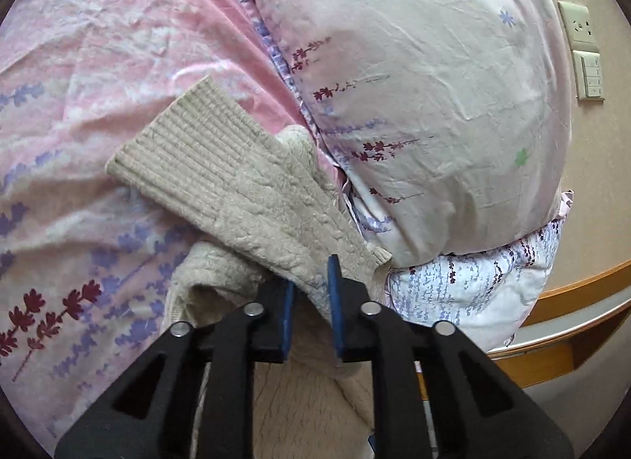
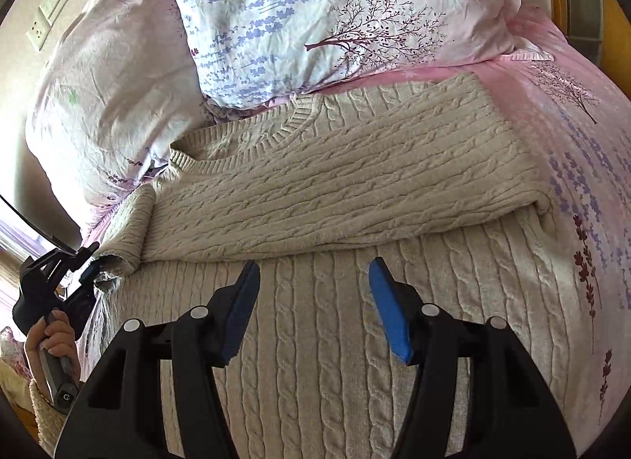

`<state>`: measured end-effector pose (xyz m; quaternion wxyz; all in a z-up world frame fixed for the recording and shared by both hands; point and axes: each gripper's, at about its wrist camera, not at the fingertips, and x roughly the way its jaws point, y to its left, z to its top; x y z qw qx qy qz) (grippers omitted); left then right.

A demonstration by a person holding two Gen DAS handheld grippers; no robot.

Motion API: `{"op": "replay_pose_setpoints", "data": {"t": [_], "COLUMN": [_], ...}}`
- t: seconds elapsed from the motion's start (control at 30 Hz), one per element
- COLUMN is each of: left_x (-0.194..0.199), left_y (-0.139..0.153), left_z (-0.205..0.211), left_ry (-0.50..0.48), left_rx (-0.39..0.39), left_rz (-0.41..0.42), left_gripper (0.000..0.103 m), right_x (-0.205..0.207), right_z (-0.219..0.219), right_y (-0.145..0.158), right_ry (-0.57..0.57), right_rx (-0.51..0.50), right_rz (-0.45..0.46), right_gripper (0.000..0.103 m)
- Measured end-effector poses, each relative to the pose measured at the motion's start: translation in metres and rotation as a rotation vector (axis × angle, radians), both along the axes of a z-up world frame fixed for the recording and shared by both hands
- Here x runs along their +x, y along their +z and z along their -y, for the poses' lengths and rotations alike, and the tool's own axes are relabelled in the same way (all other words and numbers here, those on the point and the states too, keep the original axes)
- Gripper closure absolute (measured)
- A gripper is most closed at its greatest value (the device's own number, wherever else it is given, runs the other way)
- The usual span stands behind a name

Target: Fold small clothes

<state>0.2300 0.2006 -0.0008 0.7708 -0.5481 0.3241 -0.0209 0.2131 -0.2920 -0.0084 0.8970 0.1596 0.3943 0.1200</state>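
On bed: beige sweater (image 2: 339, 183) spread flat over pink sheet (image 2: 583, 112), collar toward pillows (image 2: 315, 21), upper part folded across body. Sleeve (image 1: 221, 175) angles up-left from left gripper (image 1: 311, 301), pads clenched on its fabric at sweater's left edge. Right gripper (image 2: 313, 301) hangs just above sweater's body below fold edge, fingers spread, holding nothing. Left hand (image 2: 55, 340) visible at far left.

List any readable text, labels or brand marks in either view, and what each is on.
No readable words or numbers.
Handle of the left gripper: a small round power-type symbol, no letters.
Wall switch plate: small markings, too blurred to read.
Sweater: no tag showing.
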Motion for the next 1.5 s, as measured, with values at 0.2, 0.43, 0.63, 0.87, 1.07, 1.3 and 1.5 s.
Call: {"op": "replay_pose_setpoints", "data": {"t": [0.2, 0.43, 0.63, 0.87, 1.07, 1.3, 1.5], "left_x": [0.025, 0.026, 0.011, 0.011, 0.021, 0.025, 0.024], "left_y": [0.056, 0.059, 0.064, 0.047, 0.010, 0.009, 0.009], "left_z": [0.080, 0.224, 0.156, 0.021, -0.010, 0.003, 0.010], "left_ry": [-0.252, -0.836, -0.709, -0.345, -0.356, -0.359, -0.362], "left_rx": [0.237, 0.443, 0.493, 0.645, 0.569, 0.561, 0.572], "left_rz": [0.188, 0.283, 0.258, 0.021, -0.108, -0.080, -0.073], "left_gripper": [0.094, 0.067, 0.053, 0.052, 0.052, 0.061, 0.063], "right_x": [-0.003, 0.010, 0.031, 0.058, 0.057, 0.051, 0.050], "right_z": [0.019, 0.049, 0.050, 0.041, 0.028, 0.006, 0.006], "right_y": [0.000, -0.004, 0.002, -0.005, -0.012, 0.018, 0.045], "right_ry": [-0.052, -0.102, -0.014, -0.045, 0.013, 0.046, -0.042], "right_rx": [0.023, 0.112, 0.203, 0.180, 0.128, 0.000, -0.090], "right_rz": [0.042, 0.018, -0.024, -0.085, -0.071, 0.105, 0.229], "right_gripper": [0.043, 0.044, 0.050, 0.061, 0.079, 0.096, 0.096]}}
